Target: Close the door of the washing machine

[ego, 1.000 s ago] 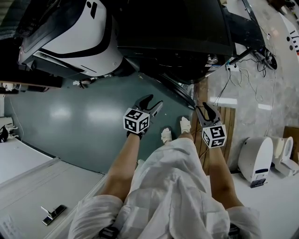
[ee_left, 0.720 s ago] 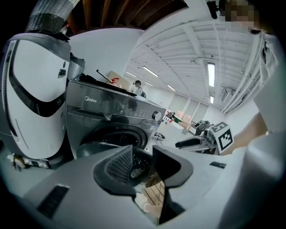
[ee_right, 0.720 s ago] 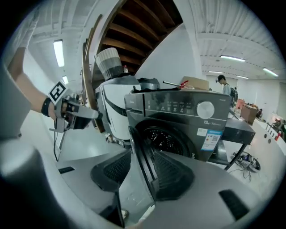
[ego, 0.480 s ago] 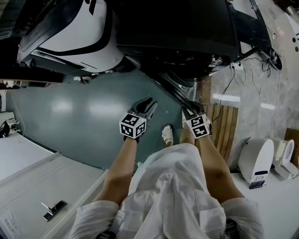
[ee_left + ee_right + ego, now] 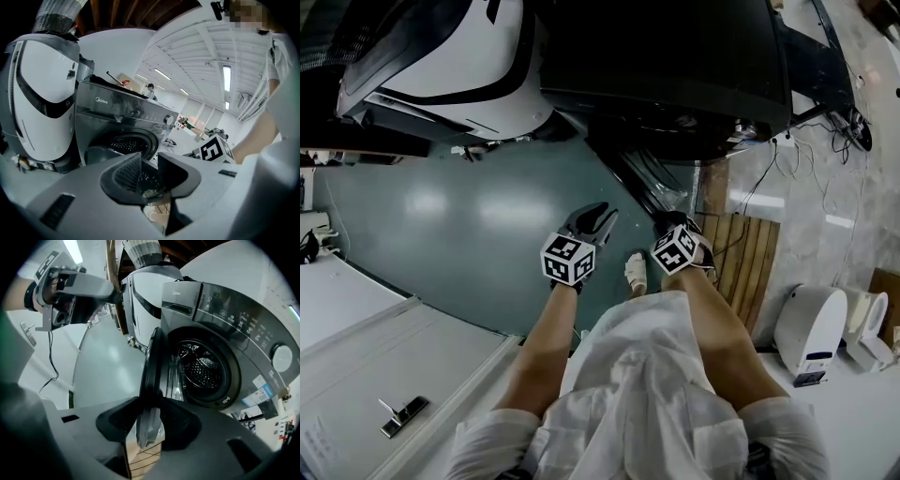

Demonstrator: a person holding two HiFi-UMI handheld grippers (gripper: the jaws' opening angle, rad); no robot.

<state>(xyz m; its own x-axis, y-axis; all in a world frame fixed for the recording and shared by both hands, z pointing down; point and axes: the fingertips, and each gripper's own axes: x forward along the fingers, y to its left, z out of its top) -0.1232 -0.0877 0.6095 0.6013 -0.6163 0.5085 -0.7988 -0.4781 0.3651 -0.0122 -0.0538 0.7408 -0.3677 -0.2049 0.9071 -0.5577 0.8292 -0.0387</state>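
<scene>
The dark grey washing machine (image 5: 675, 75) stands with its round door (image 5: 642, 178) swung open towards me. In the right gripper view the door's rim (image 5: 152, 380) runs edge-on down into my right gripper (image 5: 149, 420). Its jaws are closing on that rim, which fills the gap and touches both pads. The drum (image 5: 206, 366) gapes to the right of the door. From the head view this gripper (image 5: 670, 225) sits at the door's near edge. My left gripper (image 5: 592, 220) hovers left of the door over the floor. Its jaws (image 5: 149, 171) stand a narrow gap apart, holding nothing.
A white appliance (image 5: 459, 66) stands left of the washing machine. A wooden slatted mat (image 5: 741, 253), cables (image 5: 769, 159) and a white bin (image 5: 811, 328) lie to the right. My white shoe (image 5: 635, 272) rests on the green floor (image 5: 469, 225) between the grippers.
My right gripper has dropped and swung left onto the door's rim, its cube rolling over. The left gripper's jaws have narrowed from wide apart; it stayed in place.
</scene>
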